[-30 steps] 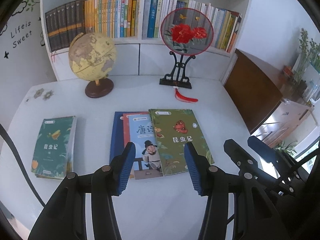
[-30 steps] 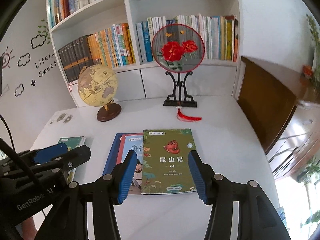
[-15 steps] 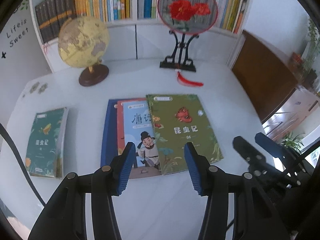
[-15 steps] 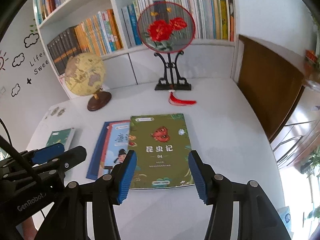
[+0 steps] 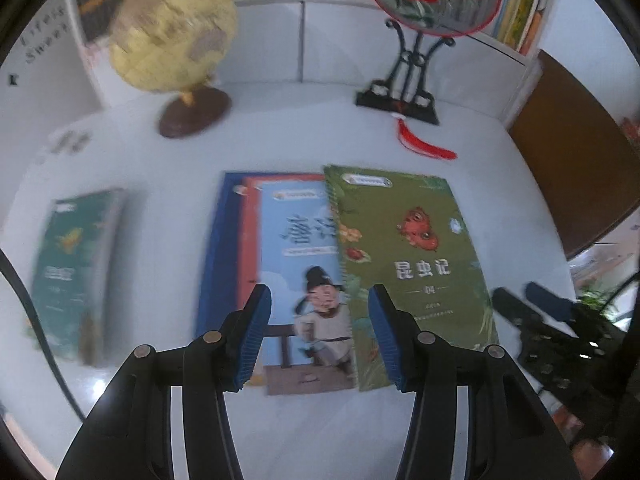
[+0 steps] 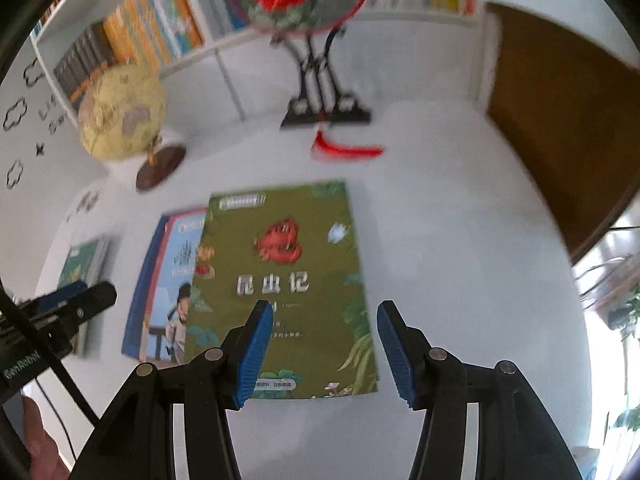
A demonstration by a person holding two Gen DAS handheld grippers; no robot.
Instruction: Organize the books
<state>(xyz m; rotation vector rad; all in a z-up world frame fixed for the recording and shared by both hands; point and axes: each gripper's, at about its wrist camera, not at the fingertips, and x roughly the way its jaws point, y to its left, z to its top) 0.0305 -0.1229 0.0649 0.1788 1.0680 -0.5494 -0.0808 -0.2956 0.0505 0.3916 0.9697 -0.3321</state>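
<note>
On the white tabletop, the step in hand looks like a pickup from the fanned pile of books, and it would go best by bringing the right gripper low over the near edge of the green insect book, the top one, and lifting that edge before closing. That book lies just ahead of and partly between its jaws, which stand apart and empty. The left gripper, jaws likewise apart and empty, frames the blue poetry book; a teal book lies well off its left.
</note>
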